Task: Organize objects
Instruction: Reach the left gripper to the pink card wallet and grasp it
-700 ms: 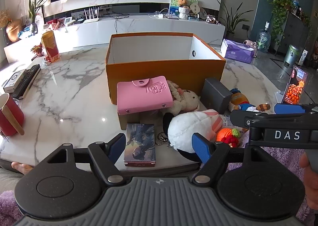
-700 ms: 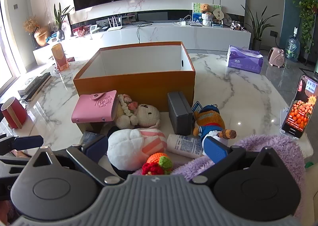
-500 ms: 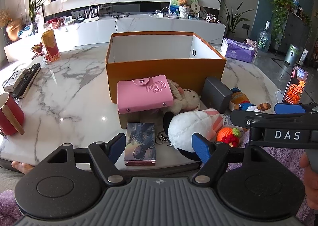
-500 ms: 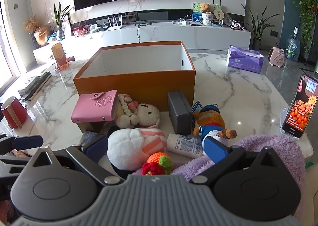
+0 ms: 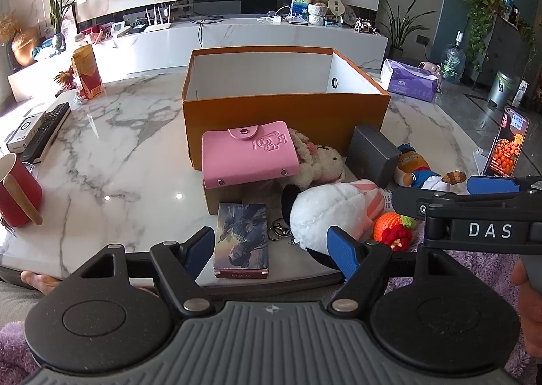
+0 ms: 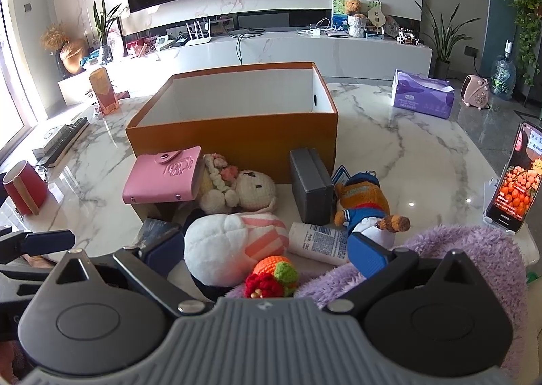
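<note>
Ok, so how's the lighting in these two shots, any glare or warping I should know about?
Left wrist view: daylight from the left blows out the white TV console, and small glare spots sit on the marble table. Right wrist view: the same washout around the window at the left edge, plus a glare spot on the table. Both views: fisheye bends the room's edges, darkens the corners; the orange box is sharp.

Each set of tongs, left point(image 5: 272, 249) and right point(image 6: 266, 251), has a ribbed grey housing, two black round-hubbed arms fastened with silver screws, and blue fingertip pads point(image 5: 342, 251). White "DAS" lettering marks the right unit's black side. Bare skin shows at the frame edges.
</note>
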